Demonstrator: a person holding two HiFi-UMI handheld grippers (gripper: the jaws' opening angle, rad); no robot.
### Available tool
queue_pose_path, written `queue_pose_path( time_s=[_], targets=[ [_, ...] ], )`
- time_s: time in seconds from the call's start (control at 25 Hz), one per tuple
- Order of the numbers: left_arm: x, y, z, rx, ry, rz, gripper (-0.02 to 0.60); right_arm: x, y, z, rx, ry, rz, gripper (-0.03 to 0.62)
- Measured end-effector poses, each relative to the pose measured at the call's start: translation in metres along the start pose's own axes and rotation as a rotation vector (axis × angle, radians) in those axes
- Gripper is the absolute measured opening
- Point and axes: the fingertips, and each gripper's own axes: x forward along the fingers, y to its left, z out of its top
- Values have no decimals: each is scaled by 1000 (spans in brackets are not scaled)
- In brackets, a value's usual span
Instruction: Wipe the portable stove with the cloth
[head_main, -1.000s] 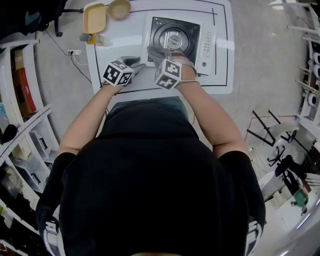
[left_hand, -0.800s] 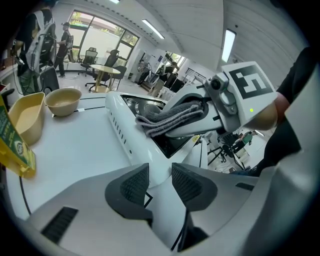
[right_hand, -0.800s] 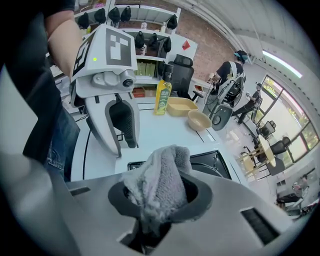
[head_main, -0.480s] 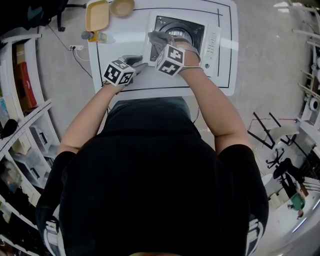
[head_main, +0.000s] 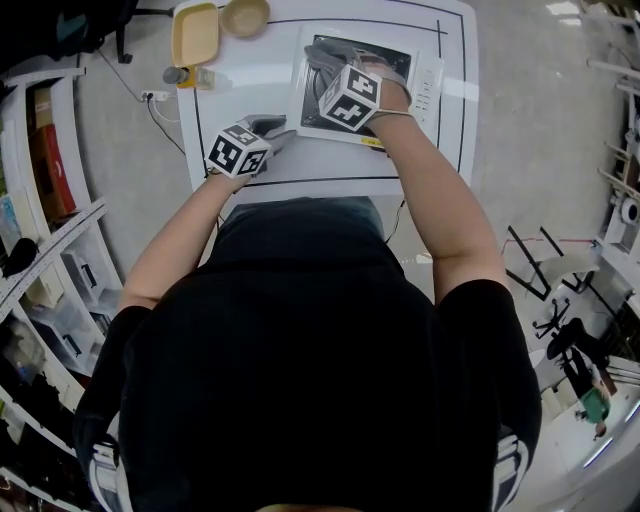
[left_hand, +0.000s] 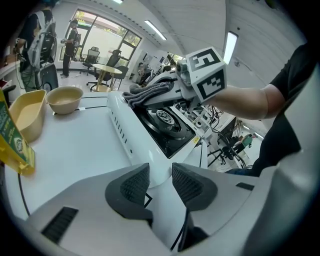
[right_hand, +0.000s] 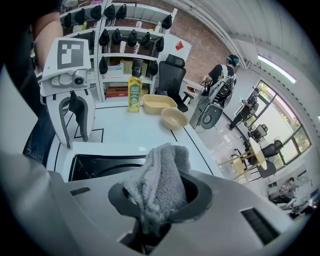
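The white portable stove (head_main: 410, 80) with a black burner top (left_hand: 165, 125) stands on the white table (head_main: 240, 85). My right gripper (head_main: 335, 62) is over the stove's top, shut on a bunched grey cloth (right_hand: 160, 185), which hangs over the black surface (right_hand: 100, 165). From the left gripper view, the cloth (left_hand: 147, 91) is low over the stove's far part. My left gripper (head_main: 275, 128) rests low by the stove's near left corner. Its pads (left_hand: 131, 184) stand a narrow gap apart with nothing held between them.
At the table's far left are a yellow tray (head_main: 193, 32), a tan bowl (head_main: 244, 15) and a yellow bottle (head_main: 185, 75). Black lines are marked on the tabletop. Shelves stand to the left of the table, and people and office chairs are far behind.
My right gripper has carried the cloth from the stove's near left edge farther across its top. The left gripper has stayed by the stove's corner.
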Motion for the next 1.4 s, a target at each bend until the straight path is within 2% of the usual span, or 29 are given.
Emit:
queue_pose_path(
  time_s=[0.28, 0.48, 0.64, 0.88, 1.0, 1.2, 1.4],
  targets=[
    [3, 0, 1, 3, 4, -10, 153, -2, -34, -28, 91, 21, -40, 110],
    [3, 1, 2, 3, 2, -14, 153, -9, -42, -44, 155, 20, -47, 110],
    [1, 2, 3, 7, 3, -16, 153, -14, -48, -56, 258, 5, -42, 110],
    [1, -1, 3, 10, 4, -21, 153, -27, -56, -88, 471, -20, -33, 110],
    [1, 0, 3, 8, 5, -26, 153, -33, -58, -106, 524, -8, -54, 110],
    [1, 1, 2, 11, 7, -33, 153, -44, -47, -127, 566, 8, -92, 110],
    [1, 0, 1, 19, 14, -37, 153, -57, -31, -137, 517, 52, -127, 110]
  ],
)
